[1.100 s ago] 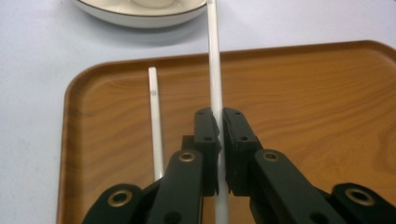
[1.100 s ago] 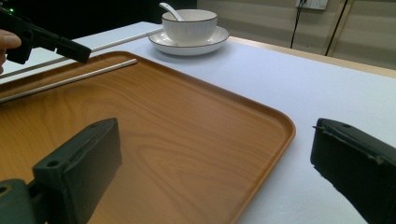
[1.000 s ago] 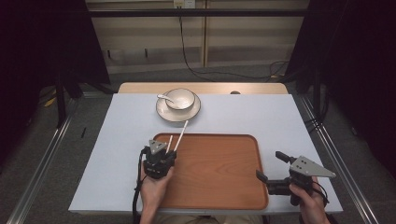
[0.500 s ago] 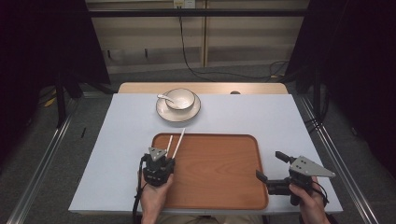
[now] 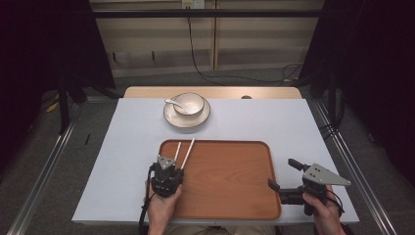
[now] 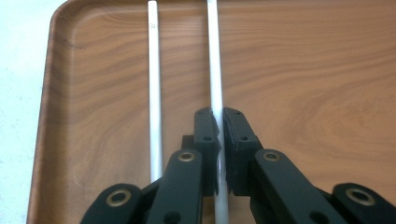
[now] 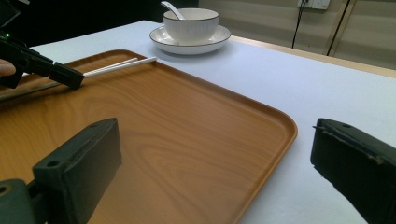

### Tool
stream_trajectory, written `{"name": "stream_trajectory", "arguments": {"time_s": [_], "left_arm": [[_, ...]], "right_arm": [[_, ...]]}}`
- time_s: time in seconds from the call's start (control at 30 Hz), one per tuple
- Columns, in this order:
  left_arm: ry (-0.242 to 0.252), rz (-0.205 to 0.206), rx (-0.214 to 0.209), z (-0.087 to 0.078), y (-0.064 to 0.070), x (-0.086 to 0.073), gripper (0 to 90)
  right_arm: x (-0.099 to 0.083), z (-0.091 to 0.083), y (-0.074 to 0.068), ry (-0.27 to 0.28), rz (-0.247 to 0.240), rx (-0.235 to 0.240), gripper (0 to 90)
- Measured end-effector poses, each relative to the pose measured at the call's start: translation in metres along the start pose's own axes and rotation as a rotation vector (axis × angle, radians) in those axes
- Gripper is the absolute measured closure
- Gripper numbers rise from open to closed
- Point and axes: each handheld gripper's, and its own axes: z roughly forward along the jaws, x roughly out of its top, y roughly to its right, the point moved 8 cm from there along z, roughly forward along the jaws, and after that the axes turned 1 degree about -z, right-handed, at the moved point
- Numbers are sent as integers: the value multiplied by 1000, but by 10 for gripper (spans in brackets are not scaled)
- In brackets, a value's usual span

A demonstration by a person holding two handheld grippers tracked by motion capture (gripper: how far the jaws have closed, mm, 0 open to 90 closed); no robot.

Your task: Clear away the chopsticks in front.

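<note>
Now left gripper (image 6: 218, 122) clamps 1 chopstick (image 6: 214, 56) over tray (image 5: 230, 196); right gripper (image 5: 288, 175) gapes empty.

Worktop (image 5: 122, 147) white, wooden strip at far edge. Grey floor (image 5: 44, 147) with metal rails (image 5: 39, 183) either side. Pale panelled wall (image 5: 147, 39) behind, black cable (image 5: 193, 49) hanging; dark curtains (image 5: 49, 44) flanking.

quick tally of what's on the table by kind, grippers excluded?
Chopsticks: 2, one lying on the tray, one clamped in the left gripper
Wooden tray: 1
Bowl: 1
Saucer: 1
Spoon: 1
Total: 6
</note>
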Motion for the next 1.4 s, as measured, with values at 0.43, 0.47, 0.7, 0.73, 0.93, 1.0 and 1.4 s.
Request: {"name": "stream_trajectory", "arguments": {"time_s": [0.43,0.47,0.7,0.73,0.93,1.0,1.4], "left_arm": [[-25,14,14,-2,2,-1,824],[-25,17,12,-2,2,-1,824],[45,60,-1,-7,3,3,757],[47,61,-4,-7,2,5,735],[45,64,-72,-1,-3,18,630],[58,74,-94,2,-3,23,630],[44,206,-89,26,2,54,900]], "right_arm": [[0,0,0,1,0,-1,16],[0,0,1,2,-1,-2,16],[0,0,1,-1,2,-2,16],[0,0,1,0,1,-7,16],[0,0,0,1,1,0,16],[0,0,1,1,3,-9,16],[0,0,2,2,6,-6,16]]}}
